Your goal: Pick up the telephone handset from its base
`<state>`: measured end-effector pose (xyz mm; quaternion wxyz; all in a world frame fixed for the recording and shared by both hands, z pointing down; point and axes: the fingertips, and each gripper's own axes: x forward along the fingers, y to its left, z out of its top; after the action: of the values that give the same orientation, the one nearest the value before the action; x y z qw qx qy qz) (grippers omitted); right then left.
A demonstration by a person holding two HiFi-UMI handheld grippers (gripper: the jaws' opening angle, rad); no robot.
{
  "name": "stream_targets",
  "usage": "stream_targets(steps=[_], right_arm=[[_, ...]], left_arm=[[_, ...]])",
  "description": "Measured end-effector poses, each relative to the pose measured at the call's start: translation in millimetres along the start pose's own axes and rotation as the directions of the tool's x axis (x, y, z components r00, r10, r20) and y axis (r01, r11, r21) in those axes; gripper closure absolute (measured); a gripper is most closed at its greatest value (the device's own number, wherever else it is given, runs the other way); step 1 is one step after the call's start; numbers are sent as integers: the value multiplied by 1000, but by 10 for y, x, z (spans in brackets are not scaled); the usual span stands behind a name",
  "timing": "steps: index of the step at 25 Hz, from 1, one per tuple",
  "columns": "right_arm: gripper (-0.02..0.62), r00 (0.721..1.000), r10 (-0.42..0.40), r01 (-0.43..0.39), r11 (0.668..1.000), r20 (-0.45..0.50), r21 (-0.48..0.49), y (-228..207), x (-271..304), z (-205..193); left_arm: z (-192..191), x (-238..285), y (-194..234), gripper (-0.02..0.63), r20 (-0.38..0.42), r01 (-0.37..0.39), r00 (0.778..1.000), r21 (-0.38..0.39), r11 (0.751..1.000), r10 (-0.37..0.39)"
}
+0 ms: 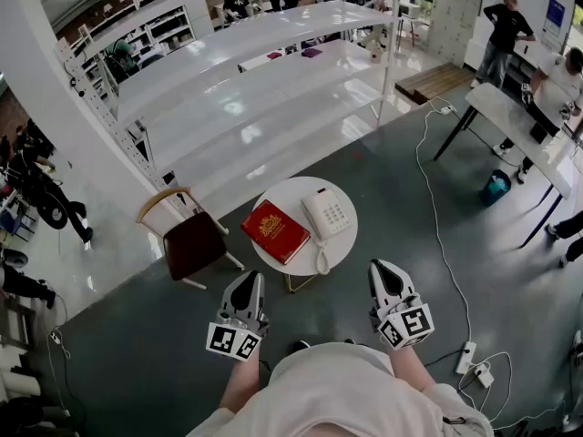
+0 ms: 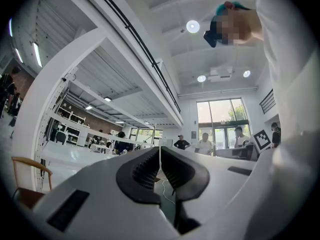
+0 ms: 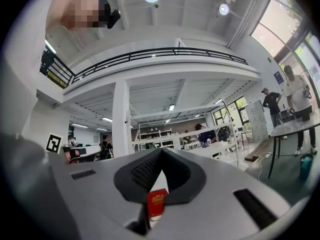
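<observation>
The telephone handset point(image 1: 313, 221) rests on its white base point(image 1: 333, 211) on the round white table point(image 1: 301, 188), at 3 o'clock of a red book point(image 1: 275, 231). Both grippers hover off the table's 6 o'clock edge. The left gripper point(image 1: 248, 279) and right gripper point(image 1: 387, 267) each have fingertips pressed together, holding nothing.

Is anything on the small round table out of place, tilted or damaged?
Nothing stands out. The telephone sits on the round table with its handset apparently in place, and the red book lies flat beside it; nothing is spilled.
</observation>
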<state>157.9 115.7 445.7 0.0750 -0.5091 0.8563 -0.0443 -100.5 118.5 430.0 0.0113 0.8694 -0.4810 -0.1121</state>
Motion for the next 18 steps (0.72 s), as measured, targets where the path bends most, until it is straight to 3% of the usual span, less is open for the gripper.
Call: stream_targets(steps=[18], right_arm=[[588,999,-32,32,999,15,1,100,-5,-26]], left_arm=[[-63,-73,80,581,-33,10,999,-9,1000,-10]])
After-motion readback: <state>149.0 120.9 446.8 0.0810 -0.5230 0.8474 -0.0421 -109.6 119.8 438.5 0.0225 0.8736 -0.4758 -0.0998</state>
